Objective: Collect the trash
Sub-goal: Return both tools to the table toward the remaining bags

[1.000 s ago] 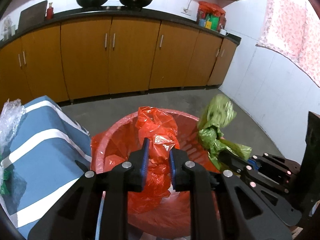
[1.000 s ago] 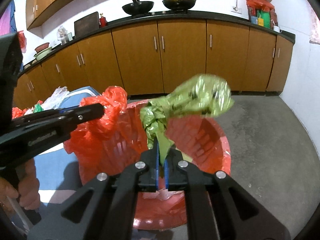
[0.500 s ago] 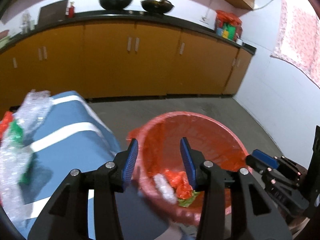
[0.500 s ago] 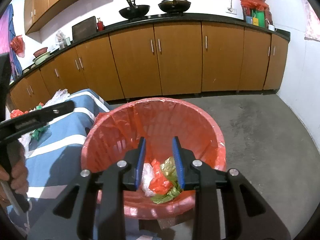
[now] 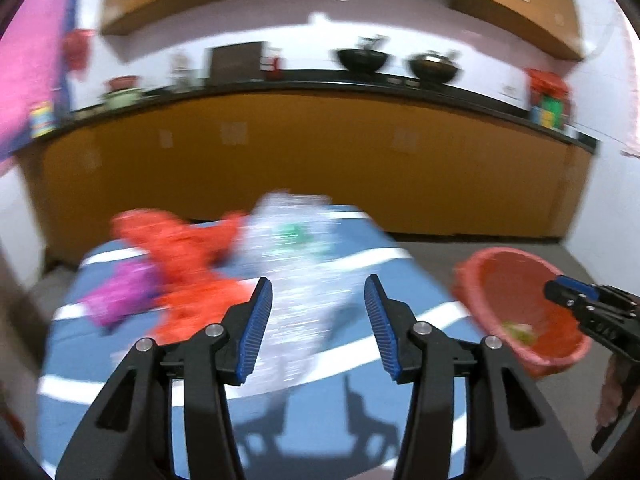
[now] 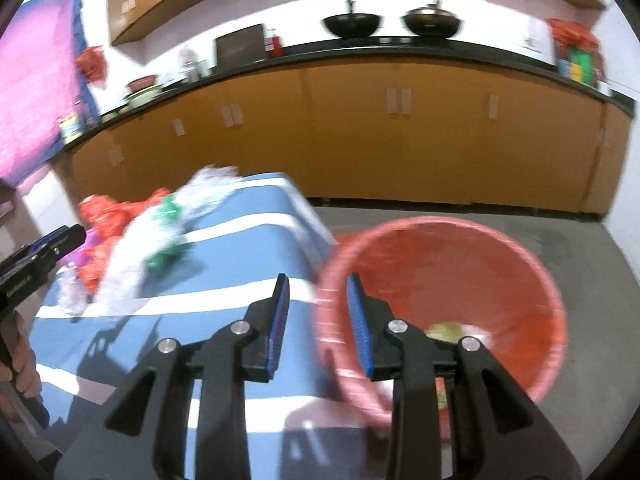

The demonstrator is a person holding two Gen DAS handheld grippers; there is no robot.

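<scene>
My left gripper (image 5: 318, 322) is open and empty above a blue striped cloth (image 5: 280, 412). Just ahead of it lies a clear crinkled plastic wrapper (image 5: 304, 264), with red plastic bags (image 5: 180, 256) and a purple wrapper (image 5: 116, 296) to its left. The red basket (image 5: 516, 300) stands at the right, with trash in its bottom. My right gripper (image 6: 318, 316) is open and empty over the basket's (image 6: 444, 280) left rim. The clear plastic (image 6: 160, 232) and red bags (image 6: 104, 216) lie far left on the cloth (image 6: 224, 256). Both views are motion-blurred.
Orange cabinets (image 6: 360, 140) under a black counter run along the back, with two woks (image 6: 352, 24) on top. Grey floor (image 6: 580, 248) lies right of the basket, ending at a white wall. The left gripper's tip (image 6: 44, 248) shows at the left edge.
Both grippers let go of the red and green bags, which dropped into the basket. Both then swung left toward the cloth, the left one farther, and opened wider.
</scene>
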